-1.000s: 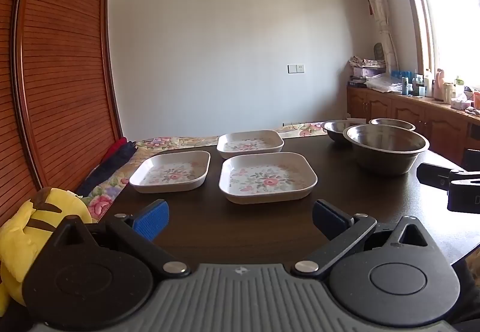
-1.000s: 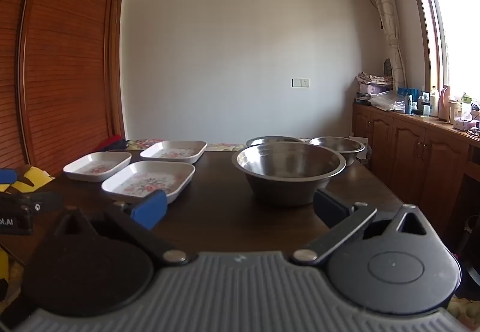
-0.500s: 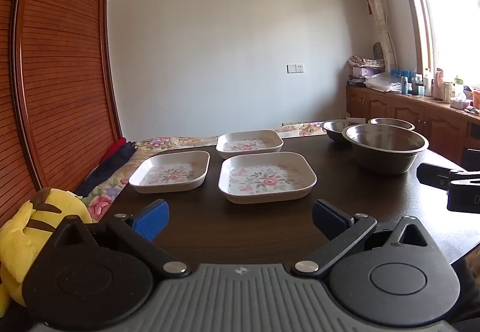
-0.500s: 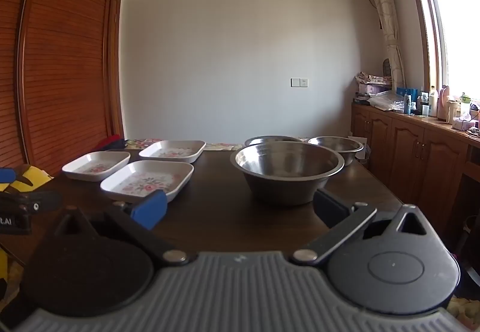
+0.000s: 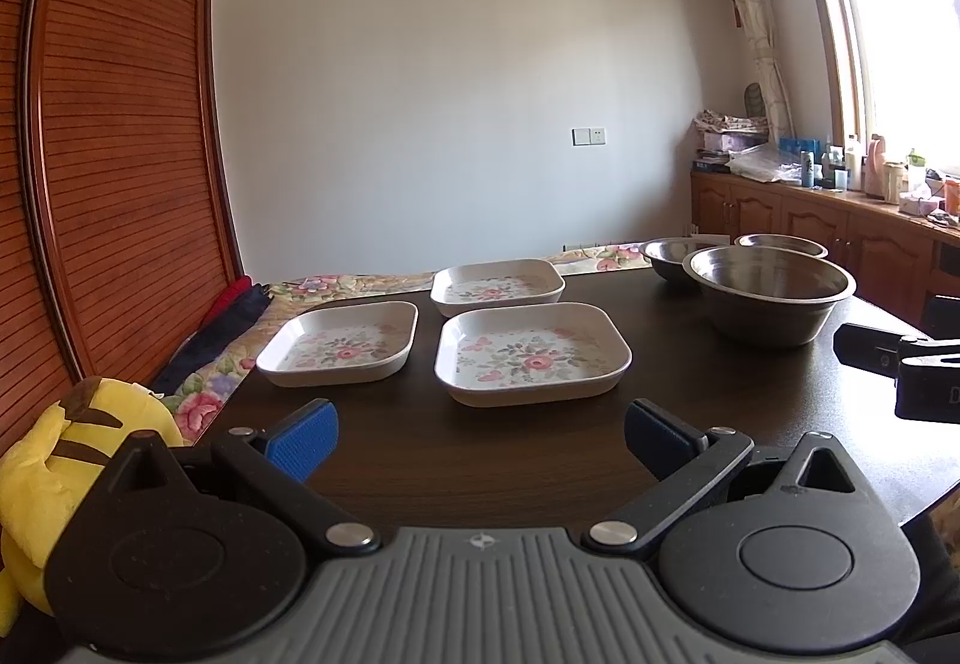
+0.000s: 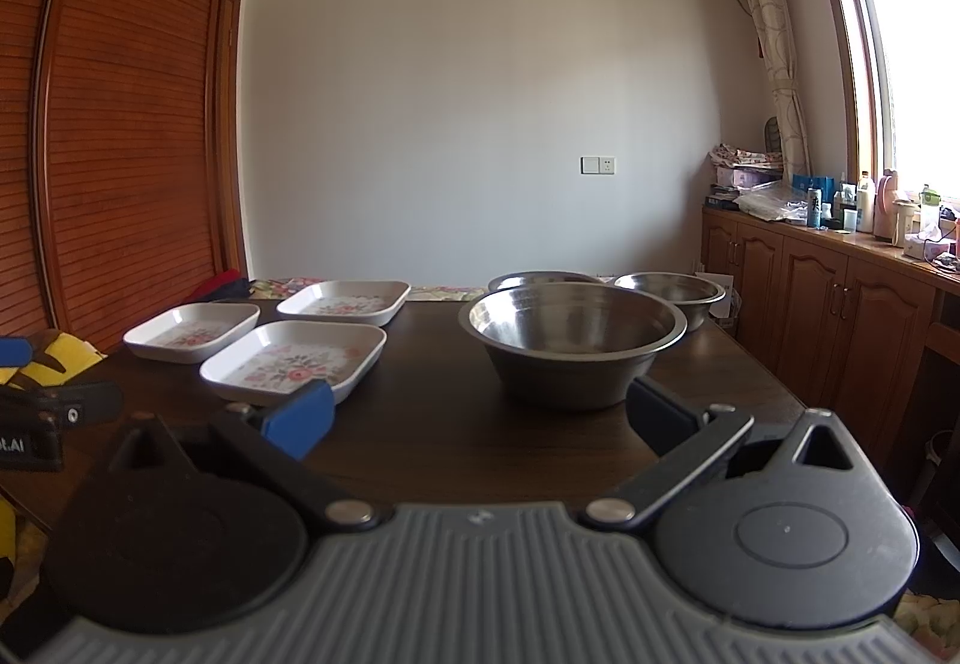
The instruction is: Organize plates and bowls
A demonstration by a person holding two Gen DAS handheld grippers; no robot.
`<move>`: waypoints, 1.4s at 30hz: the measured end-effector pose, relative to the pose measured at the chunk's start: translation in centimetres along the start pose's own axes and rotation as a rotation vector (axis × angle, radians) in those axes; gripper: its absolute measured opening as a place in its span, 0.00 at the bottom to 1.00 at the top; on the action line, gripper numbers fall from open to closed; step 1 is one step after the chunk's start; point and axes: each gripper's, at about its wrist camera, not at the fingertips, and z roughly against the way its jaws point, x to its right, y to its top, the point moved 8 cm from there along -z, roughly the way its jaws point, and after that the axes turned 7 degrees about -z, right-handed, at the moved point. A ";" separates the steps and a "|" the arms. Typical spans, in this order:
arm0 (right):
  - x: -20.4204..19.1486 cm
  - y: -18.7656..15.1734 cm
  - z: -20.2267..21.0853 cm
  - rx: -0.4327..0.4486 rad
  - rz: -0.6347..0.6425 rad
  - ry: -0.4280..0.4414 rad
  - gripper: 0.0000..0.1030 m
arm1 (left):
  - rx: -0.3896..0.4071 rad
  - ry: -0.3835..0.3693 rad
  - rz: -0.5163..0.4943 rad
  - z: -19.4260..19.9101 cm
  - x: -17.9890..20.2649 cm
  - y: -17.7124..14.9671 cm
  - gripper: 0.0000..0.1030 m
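Lining up, I have left gripper (image 5: 480, 433) and right gripper (image 6: 477, 418) spread wide, empty; next, nearest plate (image 5: 531, 352) by tabletop's (image 5: 480, 460) near edge needs rim grip

The left gripper (image 5: 480, 439) fills the bottom of its frame: a grey ribbed body, two black round discs, black link arms with silver rivets, and blue ridged pads on the fingers (image 5: 303, 439). The right gripper (image 6: 477, 418) is built alike; white lettering marks the black part at the left edge.
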 end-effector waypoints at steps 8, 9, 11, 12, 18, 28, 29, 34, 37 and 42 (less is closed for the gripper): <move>0.2 0.0 0.1 0.001 0.001 -0.001 1.00 | -0.001 0.001 -0.001 0.1 -0.1 0.0 1.00; 0.2 0.0 0.1 0.001 0.001 -0.001 1.00 | -0.002 0.001 -0.001 0.0 -0.1 0.0 1.00; 0.2 0.0 0.1 0.000 0.001 -0.001 1.00 | -0.001 0.002 -0.001 0.0 -0.1 0.0 1.00; 0.2 0.0 0.1 0.001 0.001 -0.001 1.00 | -0.002 0.001 -0.002 0.0 -0.1 0.0 1.00; 0.1 0.0 0.1 0.001 0.001 -0.001 1.00 | -0.001 0.002 -0.003 -0.1 -0.2 0.0 1.00; 0.1 -0.1 0.1 0.001 0.001 -0.001 1.00 | -0.001 0.000 -0.002 -0.2 -0.3 0.1 1.00; 0.1 -0.1 0.1 0.001 0.000 0.000 1.00 | -0.001 0.001 -0.002 -0.2 -0.3 0.1 1.00; 0.2 -0.1 0.2 0.002 0.001 0.000 1.00 | -0.002 0.000 -0.003 -0.2 -0.3 0.1 1.00; 0.2 -0.1 0.2 0.002 0.001 -0.001 1.00 | -0.001 0.000 -0.003 -0.3 -0.3 0.1 1.00; 0.1 -0.1 0.2 0.002 0.001 0.000 1.00 | -0.001 0.000 -0.003 -0.2 -0.3 0.1 1.00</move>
